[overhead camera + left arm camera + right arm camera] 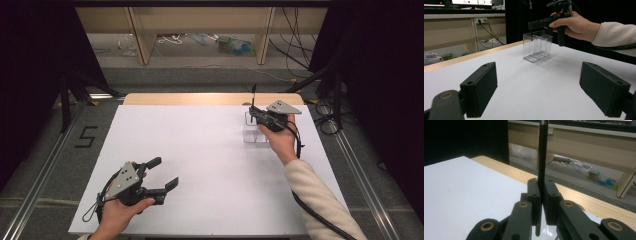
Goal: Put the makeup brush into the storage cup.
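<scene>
Two tools are working here: we are pinching a thin black pen [541, 157] upright in the right tool [256, 116], jaws pressed together on its shaft, so its lower end is pointing straight down into the clear divided holder [537, 46] at the far right of the white tabletop [200, 165]. We are keeping it vertical because the compartments are narrow. The tip seems to be just entering the holder's far compartment, though the clear walls make that hard to judge; the other compartments are looking empty. Our left tool [161, 176] is idling near left, jaws spread.
</scene>
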`<state>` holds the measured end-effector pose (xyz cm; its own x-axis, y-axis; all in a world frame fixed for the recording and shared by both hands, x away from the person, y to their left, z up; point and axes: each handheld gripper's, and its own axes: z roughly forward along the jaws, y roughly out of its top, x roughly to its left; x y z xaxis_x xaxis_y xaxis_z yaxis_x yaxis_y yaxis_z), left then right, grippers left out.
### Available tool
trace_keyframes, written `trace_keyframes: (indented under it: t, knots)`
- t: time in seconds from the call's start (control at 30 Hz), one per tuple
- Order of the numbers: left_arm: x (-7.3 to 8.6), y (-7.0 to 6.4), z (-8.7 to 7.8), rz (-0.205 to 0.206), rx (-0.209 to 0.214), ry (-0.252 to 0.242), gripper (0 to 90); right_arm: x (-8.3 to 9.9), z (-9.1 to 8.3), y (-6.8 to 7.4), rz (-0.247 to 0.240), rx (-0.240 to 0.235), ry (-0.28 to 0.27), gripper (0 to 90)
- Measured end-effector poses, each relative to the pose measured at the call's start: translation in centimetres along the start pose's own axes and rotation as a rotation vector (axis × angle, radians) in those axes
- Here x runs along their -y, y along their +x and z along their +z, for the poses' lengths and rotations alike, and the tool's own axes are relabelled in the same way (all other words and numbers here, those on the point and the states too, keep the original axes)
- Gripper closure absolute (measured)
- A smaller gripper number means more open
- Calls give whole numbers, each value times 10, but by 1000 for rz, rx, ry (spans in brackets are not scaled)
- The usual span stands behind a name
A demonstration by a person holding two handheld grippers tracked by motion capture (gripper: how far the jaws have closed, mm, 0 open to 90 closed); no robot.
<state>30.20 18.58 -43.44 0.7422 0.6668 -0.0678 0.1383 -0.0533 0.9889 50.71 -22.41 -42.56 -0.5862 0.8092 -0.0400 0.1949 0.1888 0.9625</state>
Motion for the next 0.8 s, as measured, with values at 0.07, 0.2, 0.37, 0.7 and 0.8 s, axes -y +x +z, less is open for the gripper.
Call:
trace_keyframes:
  t: [0.07,0.2,0.37,0.7,0.8]
  knots:
    - [0,0,0,0,0,0,149,0,0,0,1,-3,-4,856]
    - [0,0,0,1,1,1,149,0,-1,0,3,-2,18,855]
    - [0,0,0,1,0,2,149,1,-1,-1,-3,3,12,854]
    - [0,0,0,0,0,2,149,2,-1,-2,-12,10,-3,852]
    - [0,0,0,1,1,2,149,2,-1,-2,-11,10,0,839]
